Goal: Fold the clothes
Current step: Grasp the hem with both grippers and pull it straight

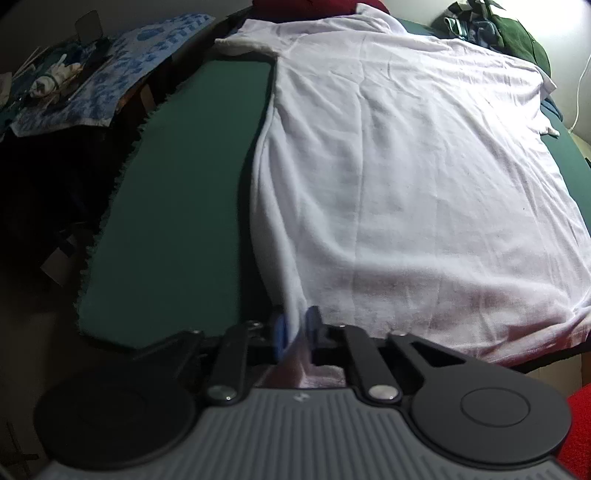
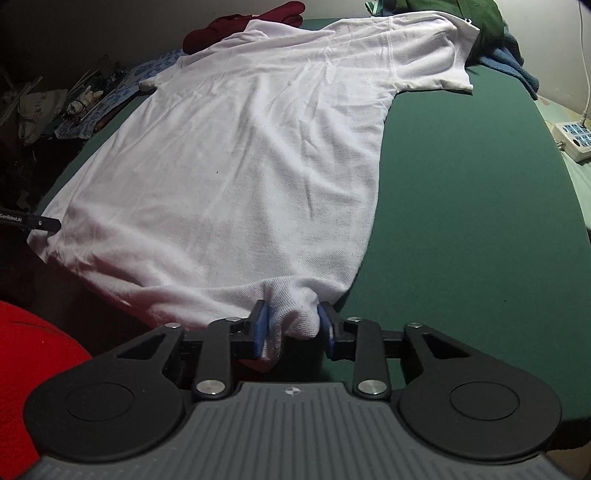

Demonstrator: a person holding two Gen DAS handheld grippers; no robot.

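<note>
Green table (image 2: 461, 206) carries shirt (image 2: 240, 166) spread flat, unfolded, hem at near edge. My left gripper (image 1: 297, 330) clenched on hem corner; right gripper (image 2: 291, 326) grasping bunched hem. Every fold remains.

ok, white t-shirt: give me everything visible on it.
The white t-shirt is a short-sleeved knit, wrinkled, spread flat on the green table with its hem toward the cameras. The left gripper is shut on one hem corner; the right gripper pinches a bunched fold at the other. A dark red garment touches its collar end.
</note>
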